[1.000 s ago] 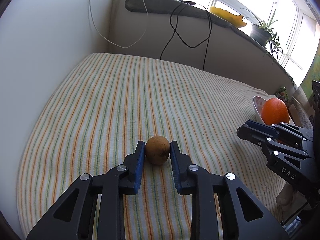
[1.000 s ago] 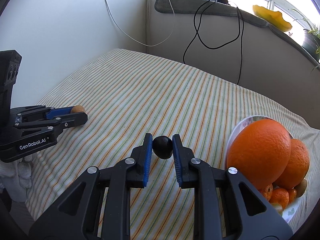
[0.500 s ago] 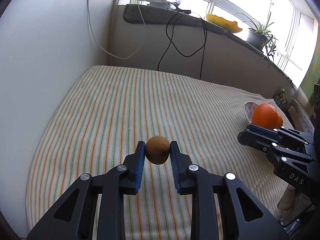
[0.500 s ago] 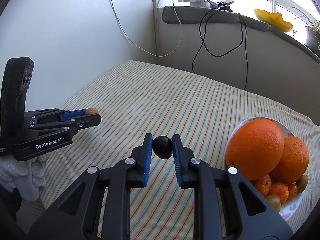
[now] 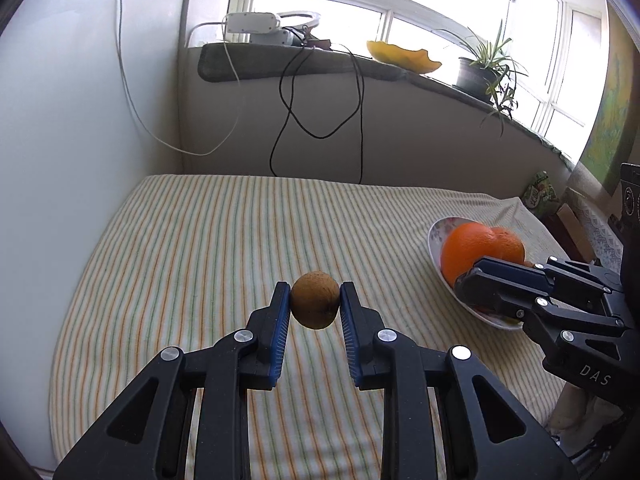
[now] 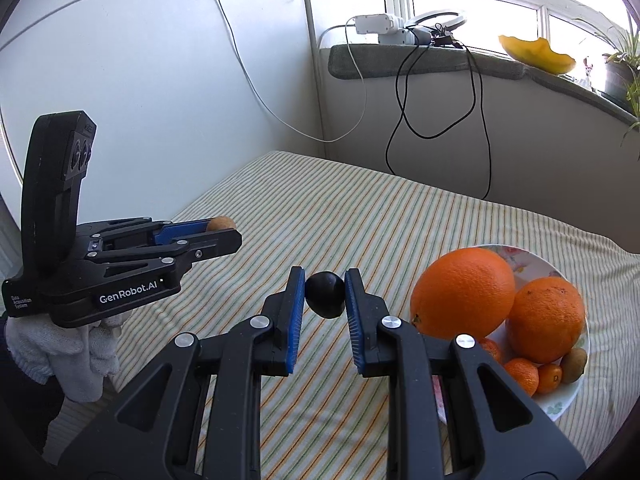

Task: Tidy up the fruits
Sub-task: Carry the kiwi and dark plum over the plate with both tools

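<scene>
My left gripper [image 5: 315, 304] is shut on a small brown round fruit [image 5: 315, 299], held above the striped cloth [image 5: 224, 248]. In the right wrist view that same gripper [image 6: 224, 232] shows at the left with the brown fruit [image 6: 221, 223] peeking out at its tip. My right gripper [image 6: 325, 294] is shut on a small dark plum-like fruit [image 6: 325, 294], also off the cloth. To its right stands a white plate [image 6: 560, 400] piled with two large oranges [image 6: 464, 292], small tangerines [image 6: 522, 374] and a kiwi [image 6: 574, 364]. In the left wrist view the right gripper [image 5: 472, 284] hangs in front of that plate [image 5: 436, 240].
A white wall [image 6: 160, 100] bounds the left side. Behind the table runs a sill [image 5: 304, 62] with a white power strip [image 5: 252, 24], hanging cables [image 5: 288, 120], a yellow dish [image 5: 404, 56] and a potted plant [image 5: 480, 68]. A gloved hand [image 6: 68, 348] holds the left gripper.
Both grippers have risen off the cloth with their fruits still held. The plate of oranges now sits lower and smaller in both views.
</scene>
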A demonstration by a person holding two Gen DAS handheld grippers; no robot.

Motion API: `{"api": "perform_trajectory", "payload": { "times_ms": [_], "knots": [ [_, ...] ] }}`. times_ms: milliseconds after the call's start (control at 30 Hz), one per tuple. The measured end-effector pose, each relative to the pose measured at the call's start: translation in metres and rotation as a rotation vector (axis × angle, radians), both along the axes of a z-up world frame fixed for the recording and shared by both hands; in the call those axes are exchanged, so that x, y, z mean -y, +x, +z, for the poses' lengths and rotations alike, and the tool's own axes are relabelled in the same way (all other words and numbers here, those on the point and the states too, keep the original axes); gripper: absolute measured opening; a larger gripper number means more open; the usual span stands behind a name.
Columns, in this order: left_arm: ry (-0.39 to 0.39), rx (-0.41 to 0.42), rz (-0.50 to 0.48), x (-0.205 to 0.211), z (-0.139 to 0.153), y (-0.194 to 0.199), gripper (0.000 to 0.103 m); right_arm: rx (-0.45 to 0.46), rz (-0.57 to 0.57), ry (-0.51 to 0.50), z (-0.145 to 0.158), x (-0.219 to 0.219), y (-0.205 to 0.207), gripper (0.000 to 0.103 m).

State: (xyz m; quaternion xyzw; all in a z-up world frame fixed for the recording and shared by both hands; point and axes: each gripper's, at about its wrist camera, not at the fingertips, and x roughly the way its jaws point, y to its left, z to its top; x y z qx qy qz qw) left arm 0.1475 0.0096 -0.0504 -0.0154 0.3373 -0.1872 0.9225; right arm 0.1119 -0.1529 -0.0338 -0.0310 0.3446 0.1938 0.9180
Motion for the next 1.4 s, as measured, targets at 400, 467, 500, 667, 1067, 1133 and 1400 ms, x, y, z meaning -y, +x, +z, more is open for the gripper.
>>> {"api": "perform_trajectory", "payload": {
  "times_ms": [400, 467, 500, 667, 1067, 1133, 1400],
  "knots": [
    [-0.002, 0.034, -0.073, 0.051, 0.017, -0.002, 0.023, 0.03, -0.029, 0.045, 0.02, 0.047, -0.012, 0.021],
    [-0.003, 0.037, -0.088, 0.059, 0.018, -0.001, 0.023, 0.034, -0.039, 0.054, 0.023, 0.057, -0.013, 0.021],
    [-0.003, 0.039, -0.095, 0.063, 0.019, 0.0, 0.023, 0.035, -0.045, 0.058, 0.025, 0.062, -0.013, 0.021],
    [-0.003, 0.047, -0.132, 0.087, 0.025, 0.002, 0.023, 0.053, -0.078, 0.061, 0.032, 0.089, -0.014, 0.021],
    [0.007, 0.048, -0.21, 0.136, 0.03, 0.018, 0.023, 0.058, -0.165, 0.047, 0.035, 0.147, 0.008, 0.021],
    [0.007, 0.046, -0.218, 0.141, 0.03, 0.022, 0.023, 0.047, -0.166, 0.058, 0.033, 0.151, 0.015, 0.021],
    [0.014, 0.035, -0.241, 0.16, 0.028, 0.034, 0.023, -0.003, -0.153, 0.098, 0.022, 0.158, 0.041, 0.021]
  ]
}}
